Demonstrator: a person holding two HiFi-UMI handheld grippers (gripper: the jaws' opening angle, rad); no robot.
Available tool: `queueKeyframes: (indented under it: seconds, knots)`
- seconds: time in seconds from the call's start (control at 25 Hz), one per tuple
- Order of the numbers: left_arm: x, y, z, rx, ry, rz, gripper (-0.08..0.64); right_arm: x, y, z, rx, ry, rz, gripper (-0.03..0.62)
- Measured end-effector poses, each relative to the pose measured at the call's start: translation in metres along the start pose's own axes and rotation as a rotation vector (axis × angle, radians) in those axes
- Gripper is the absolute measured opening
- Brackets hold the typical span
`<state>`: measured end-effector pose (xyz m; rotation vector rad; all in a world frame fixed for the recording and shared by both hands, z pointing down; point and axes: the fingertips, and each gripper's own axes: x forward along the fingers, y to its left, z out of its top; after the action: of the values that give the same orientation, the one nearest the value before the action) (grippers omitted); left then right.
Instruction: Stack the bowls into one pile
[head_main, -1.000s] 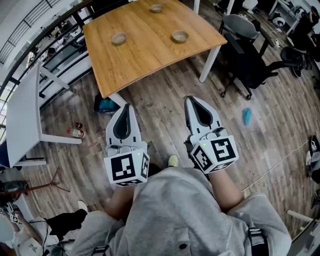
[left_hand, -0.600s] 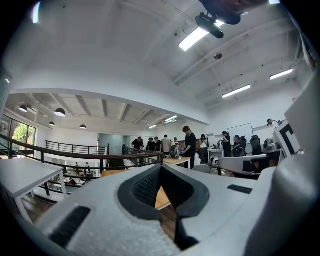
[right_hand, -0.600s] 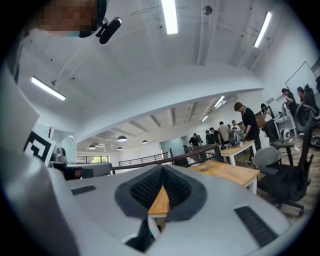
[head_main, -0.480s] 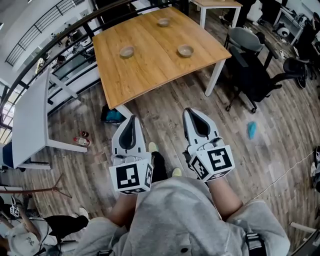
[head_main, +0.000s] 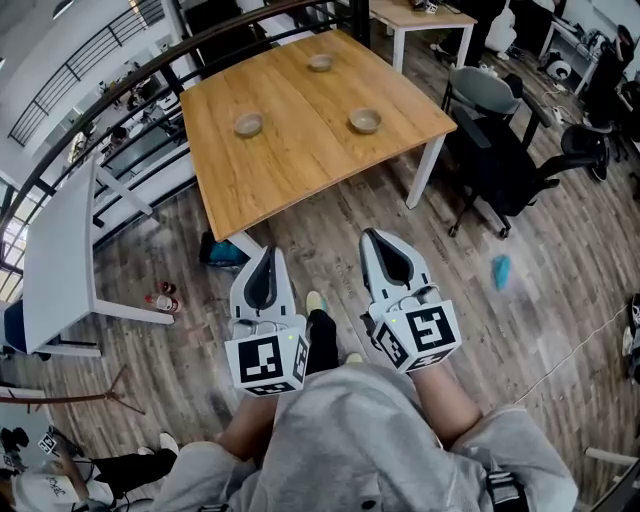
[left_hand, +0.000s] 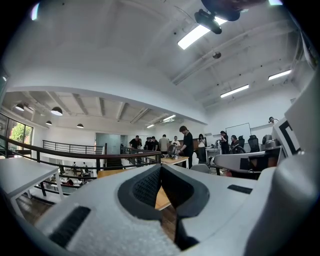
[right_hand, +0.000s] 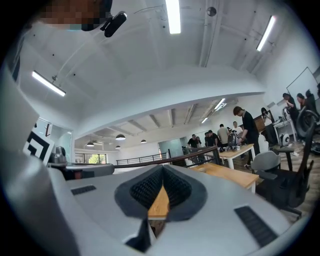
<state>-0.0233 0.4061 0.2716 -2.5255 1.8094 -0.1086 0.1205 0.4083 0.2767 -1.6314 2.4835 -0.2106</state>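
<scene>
Bowls (head_main: 364, 121) on table (head_main: 300, 175), well beyond left tongs (head_main: 266, 252) and right tongs (head_main: 373, 238)

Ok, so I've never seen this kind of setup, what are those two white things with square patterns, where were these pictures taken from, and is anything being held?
No robot: a person holds a two-jaw tool in each hand. One picture comes from a camera on their head, looking down at the left tool and right tool; the patterned cubes belong to them. The other two come from cameras riding on each tool, looking along its jaws. Both are shut, holding nothing. Ahead stands a wooden table bearing a left bowl, a right bowl and a far bowl, all apart, unstacked.
</scene>
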Motion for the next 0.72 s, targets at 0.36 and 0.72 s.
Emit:
queueKeyframes:
  seconds: [0.36,0.72]
  knots:
    - [0.040,0.029,-0.011,-0.013,0.013,0.011,0.014,0.048,-0.008,-0.010,-0.022,0.031,0.004,0.025]
    - [0.110,0.074,-0.016,-0.014,0.032,0.012,0.014,0.131,-0.026,-0.021,-0.031,0.076,0.003,0.025]
